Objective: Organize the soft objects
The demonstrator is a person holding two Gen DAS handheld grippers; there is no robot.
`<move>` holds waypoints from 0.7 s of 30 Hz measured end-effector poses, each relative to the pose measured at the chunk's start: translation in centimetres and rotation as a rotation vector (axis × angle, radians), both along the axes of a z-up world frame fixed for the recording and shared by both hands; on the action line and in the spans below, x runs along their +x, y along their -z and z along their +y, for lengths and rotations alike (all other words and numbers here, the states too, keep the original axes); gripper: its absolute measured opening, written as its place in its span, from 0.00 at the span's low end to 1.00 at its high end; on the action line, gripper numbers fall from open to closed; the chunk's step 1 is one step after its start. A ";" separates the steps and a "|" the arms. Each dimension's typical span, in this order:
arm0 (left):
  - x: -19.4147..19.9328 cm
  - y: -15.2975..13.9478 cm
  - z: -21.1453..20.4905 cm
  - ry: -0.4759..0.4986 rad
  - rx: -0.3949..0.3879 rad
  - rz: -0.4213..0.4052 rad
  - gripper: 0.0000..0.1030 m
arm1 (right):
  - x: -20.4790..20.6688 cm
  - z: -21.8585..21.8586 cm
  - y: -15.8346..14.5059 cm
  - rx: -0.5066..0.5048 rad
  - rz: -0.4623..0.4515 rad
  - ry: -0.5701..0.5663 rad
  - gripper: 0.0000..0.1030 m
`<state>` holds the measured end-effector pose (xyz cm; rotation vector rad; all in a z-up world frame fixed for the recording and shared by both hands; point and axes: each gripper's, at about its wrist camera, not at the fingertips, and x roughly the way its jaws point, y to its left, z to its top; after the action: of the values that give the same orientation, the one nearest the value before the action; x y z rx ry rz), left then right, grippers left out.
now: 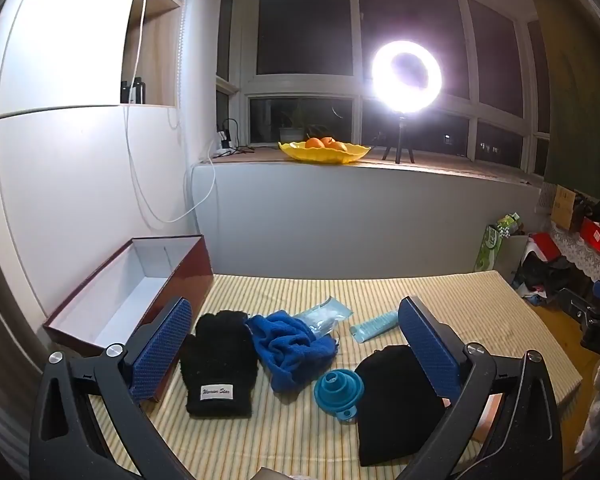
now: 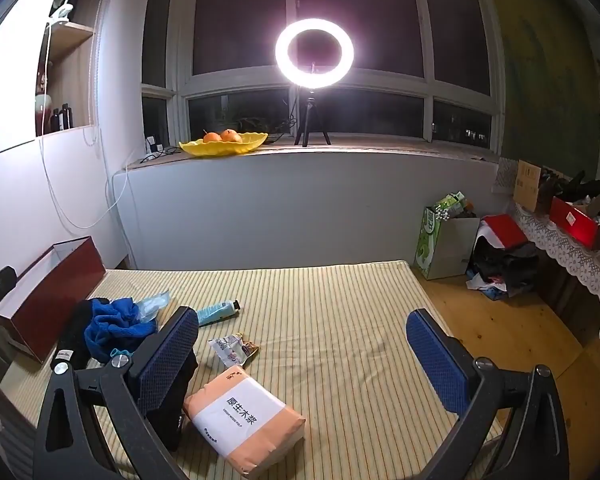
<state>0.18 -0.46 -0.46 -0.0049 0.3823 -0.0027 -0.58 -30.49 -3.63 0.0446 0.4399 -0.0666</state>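
In the left wrist view, a black knit glove [image 1: 218,364], a crumpled blue towel [image 1: 292,346] and a black cloth [image 1: 396,392] lie on the striped tablecloth [image 1: 480,312]. My left gripper [image 1: 296,332] hovers over them, open and holding nothing. An open brown box [image 1: 128,296] with a white inside stands at the left. My right gripper [image 2: 304,344] is open over bare cloth, with a peach tissue pack [image 2: 244,420] below it. The black cloth [image 2: 172,400] is partly hidden behind its left finger [image 2: 168,360]. The towel [image 2: 118,328], glove [image 2: 74,340] and box [image 2: 48,292] lie to its left.
Hard items lie among them: a teal funnel [image 1: 338,390], a light blue tube [image 2: 218,310], a clear packet [image 1: 324,314] and a snack wrapper [image 2: 234,348]. A ring light [image 2: 314,54] and fruit bowl [image 2: 224,144] sit on the sill. Floor clutter [image 2: 500,264] lies right of the table.
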 end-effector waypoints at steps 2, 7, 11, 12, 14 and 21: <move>0.0 0.1 0.0 0.001 0.000 -0.001 1.00 | 0.2 0.0 0.1 0.003 0.001 0.001 1.00; 0.0 0.0 0.1 0.002 -0.003 0.004 1.00 | 0.1 0.0 0.1 0.004 0.001 -0.001 1.00; 0.0 0.0 0.1 0.003 -0.003 0.005 1.00 | 0.1 0.1 0.2 0.008 0.003 -0.003 1.00; 0.0 -0.1 0.1 0.003 -0.003 0.006 1.00 | 0.1 0.1 0.2 0.008 0.004 -0.004 1.00; 0.0 -0.1 0.0 0.007 -0.001 0.007 1.00 | 0.1 0.2 0.2 0.009 0.005 -0.003 1.00; -0.1 -0.1 -0.2 0.008 -0.001 0.009 1.00 | 0.0 0.2 0.5 0.011 0.008 -0.001 1.00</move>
<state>0.07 -0.65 -0.40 -0.0042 0.3913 -0.0107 -0.54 -30.32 -4.13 0.0546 0.4480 -0.0637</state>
